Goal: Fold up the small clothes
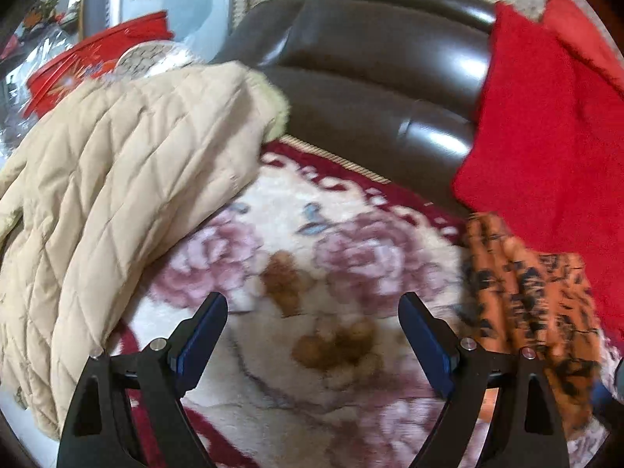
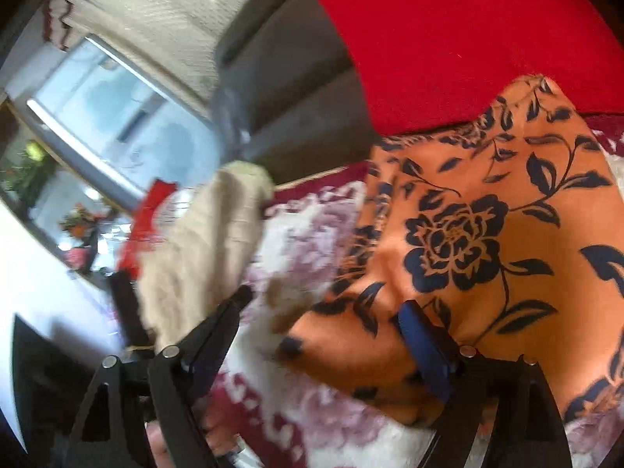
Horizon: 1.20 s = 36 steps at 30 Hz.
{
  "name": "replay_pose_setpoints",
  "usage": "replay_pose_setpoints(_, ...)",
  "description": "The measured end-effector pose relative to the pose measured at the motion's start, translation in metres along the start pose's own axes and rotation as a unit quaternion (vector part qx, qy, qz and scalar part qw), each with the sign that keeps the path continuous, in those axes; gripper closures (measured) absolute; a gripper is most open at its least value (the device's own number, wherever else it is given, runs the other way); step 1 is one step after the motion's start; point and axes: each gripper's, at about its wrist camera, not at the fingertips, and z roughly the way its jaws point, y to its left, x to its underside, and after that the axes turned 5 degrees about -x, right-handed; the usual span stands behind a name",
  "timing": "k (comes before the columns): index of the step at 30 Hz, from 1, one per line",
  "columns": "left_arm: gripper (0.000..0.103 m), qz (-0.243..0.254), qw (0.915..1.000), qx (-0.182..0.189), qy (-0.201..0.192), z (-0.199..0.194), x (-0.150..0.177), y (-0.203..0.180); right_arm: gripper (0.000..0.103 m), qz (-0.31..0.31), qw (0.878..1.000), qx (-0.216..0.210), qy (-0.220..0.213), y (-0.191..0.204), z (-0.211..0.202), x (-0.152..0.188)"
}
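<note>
Both claws are held wide apart, nothing gripped: left claw above the floral blanket, right claw just beside the orange floral garment spread on that blanket.

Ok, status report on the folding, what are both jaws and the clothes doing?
Left gripper open, empty, over the floral blanket. Right gripper open, nothing clamped, orange floral garment lying under it. Beige quilted jacket heaped alongside, red cloth behind.
</note>
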Motion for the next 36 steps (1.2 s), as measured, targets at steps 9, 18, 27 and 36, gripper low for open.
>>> replay_pose_setpoints(9, 0.013, 0.123, 0.9853, 0.077, -0.091, -0.050, 0.022, -0.075, 0.058, 0.004, 0.988, 0.116, -0.101, -0.043, -0.089, -0.014)
replay_pose_setpoints(18, 0.013, 0.165, 0.9772, 0.072, -0.112, -0.054, 0.033, -0.103, 0.062, 0.046, 0.982, 0.170, -0.062, -0.097, -0.090, 0.001)
replay_pose_setpoints(27, 0.013, 0.163, 0.9792, 0.059, -0.106, -0.047, 0.033, -0.103, 0.062, 0.090, 0.988, 0.117, -0.057, -0.116, -0.074, 0.006)
replay_pose_setpoints(36, 0.013, 0.156, 0.9824, 0.045, -0.093, -0.037, 0.030, -0.099, 0.061, 0.078, 0.991, 0.102, -0.046, -0.109, -0.044, 0.006)
